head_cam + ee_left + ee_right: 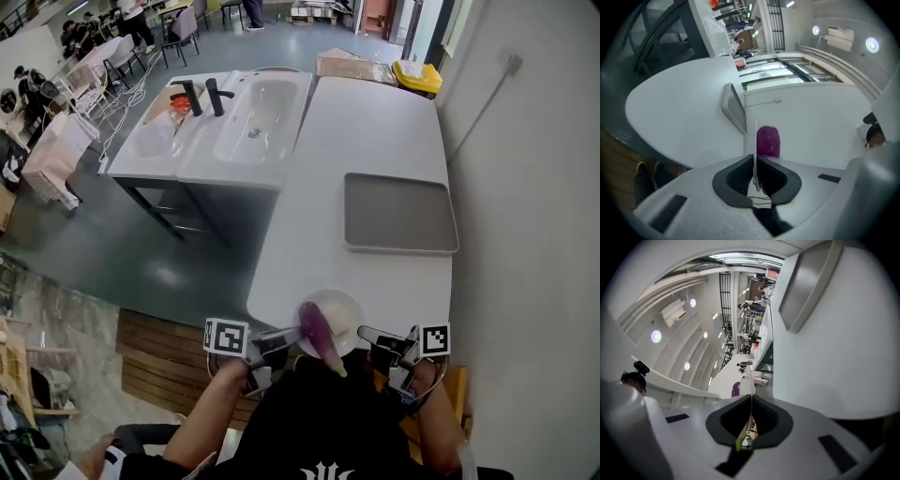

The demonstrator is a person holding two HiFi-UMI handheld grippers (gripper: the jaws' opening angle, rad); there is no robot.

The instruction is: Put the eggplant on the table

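A purple eggplant [317, 330] lies on a round white plate [345, 307] held over the near edge of the white table [375, 141]. My left gripper [284, 341] is shut on the plate's left rim, and my right gripper [369, 335] is shut on its right rim. In the left gripper view the thin plate rim [755, 138] stands pinched between the pads of the left gripper [755, 161], with the eggplant [768, 140] just beyond. In the right gripper view the right gripper [751, 404] clamps the plate's edge [747, 386], with a bit of the eggplant [735, 389] behind it.
A grey tray [398, 214] lies on the table near the right wall. A white double sink unit [253, 112] with black taps adjoins the table's far left. A yellow object [417, 75] sits beyond the far end. Wooden pallets lie on the floor at the left.
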